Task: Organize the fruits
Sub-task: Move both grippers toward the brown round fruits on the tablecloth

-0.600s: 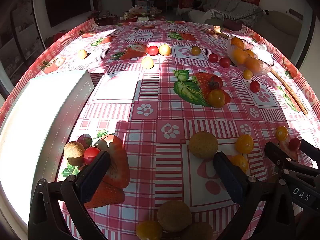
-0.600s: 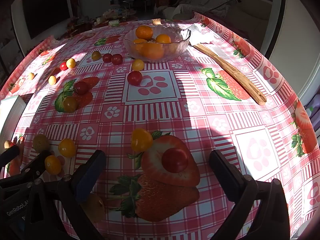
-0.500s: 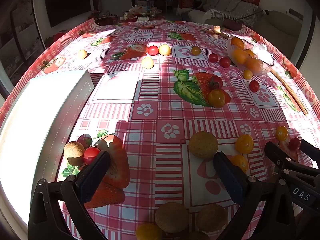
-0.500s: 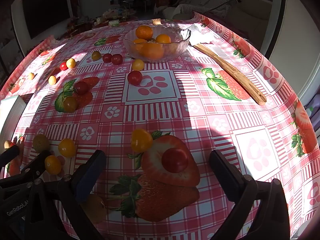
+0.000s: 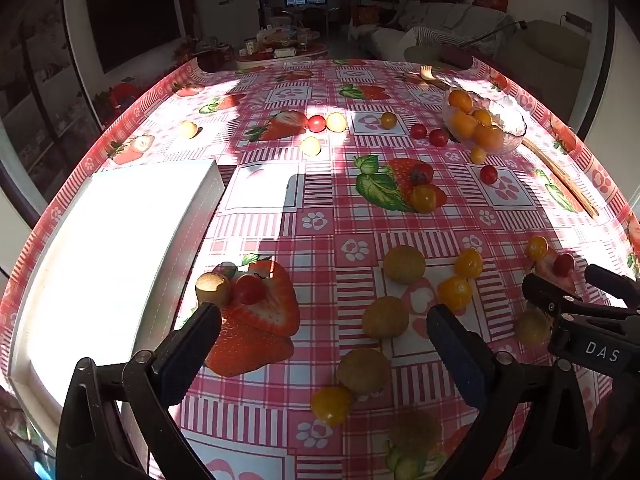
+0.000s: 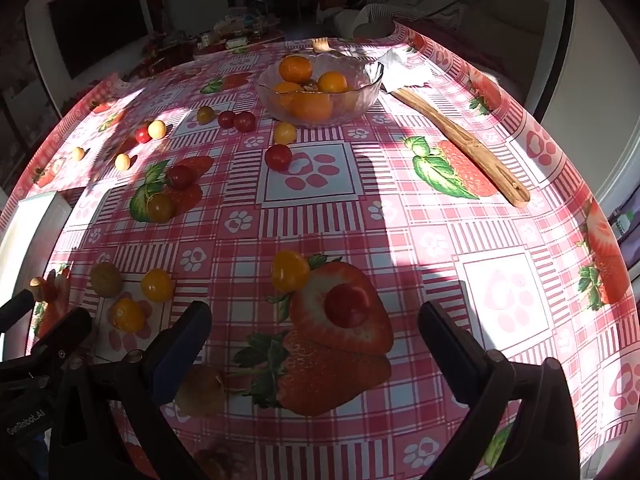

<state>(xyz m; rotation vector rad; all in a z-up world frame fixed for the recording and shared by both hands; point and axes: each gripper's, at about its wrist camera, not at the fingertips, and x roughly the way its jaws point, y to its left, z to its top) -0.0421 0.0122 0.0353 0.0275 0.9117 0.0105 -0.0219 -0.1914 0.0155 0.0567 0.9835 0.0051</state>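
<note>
Small fruits lie scattered on a pink strawberry-print tablecloth. My left gripper (image 5: 324, 332) is open and empty above brown longans (image 5: 385, 317) and a yellow tomato (image 5: 330, 405). My right gripper (image 6: 316, 328) is open and empty, with a red tomato (image 6: 347, 305) and a yellow tomato (image 6: 290, 271) just ahead of it. A glass bowl (image 6: 362, 92) with oranges stands at the far side; it also shows in the left wrist view (image 5: 508, 124). A longan (image 5: 212, 288) and a red tomato (image 5: 249, 289) lie by the white box.
A white box (image 5: 112, 256) lies along the table's left edge. A long wooden utensil (image 6: 460, 136) lies right of the bowl, with a white crumpled tissue (image 6: 400, 72) by it. More tomatoes (image 5: 322, 123) dot the far part of the table.
The left gripper has pulled back and up, so the longans and yellow tomato near it show farther forward. The right gripper has hardly moved.
</note>
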